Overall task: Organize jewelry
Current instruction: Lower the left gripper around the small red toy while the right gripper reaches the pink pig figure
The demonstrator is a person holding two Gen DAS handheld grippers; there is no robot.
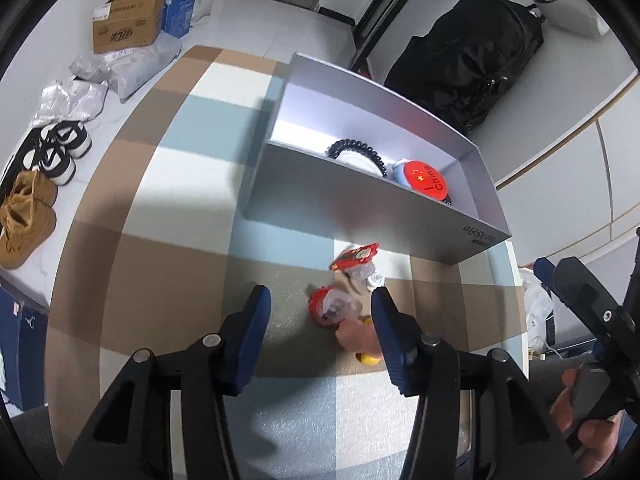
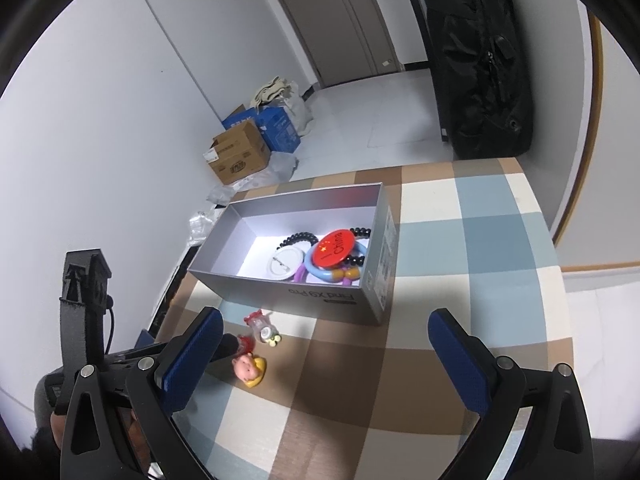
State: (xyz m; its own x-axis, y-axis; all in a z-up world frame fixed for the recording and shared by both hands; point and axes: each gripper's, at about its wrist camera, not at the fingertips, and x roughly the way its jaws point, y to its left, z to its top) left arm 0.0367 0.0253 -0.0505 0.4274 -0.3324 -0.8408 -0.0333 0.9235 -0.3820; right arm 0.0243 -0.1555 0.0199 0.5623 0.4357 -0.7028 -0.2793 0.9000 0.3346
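Left tool (image 1: 320,312) is pointing down at the checked desk (image 1: 168,208) w/ its blue pads (image 1: 256,336) apart and nothing pinched, so it's open; the red charm (image 1: 332,306) sits in the gap but closer to the right pad, not touching either afaict. A second red charm (image 1: 356,258) lies just past it, near the box (image 1: 360,216), w/ some small white bits beside it (too blurry to say what). The pink-and-yellow toy (image 1: 360,340) is partly hidden behind the right pad in the left wrist view. From the right wrist cam it's clearer: toy (image 2: 250,368) lies on the desk in front of the box, the charms just behind it. Right tool (image 2: 324,352) hangs over the desk w/ pads spread wide, holding nothing, well clear of everything. Grey box is open on top, and inside at one end there's a red "China" badge (image 2: 334,250), a black bead bracelet (image 2: 298,238), a white round badge back (image 2: 282,266), a light blue ring (image 2: 320,274) and some purple stuff under them. The other end of the box is bare. Black bag (image 2: 476,60) on the floor past the desk, cartons (image 2: 240,156) by the wall.
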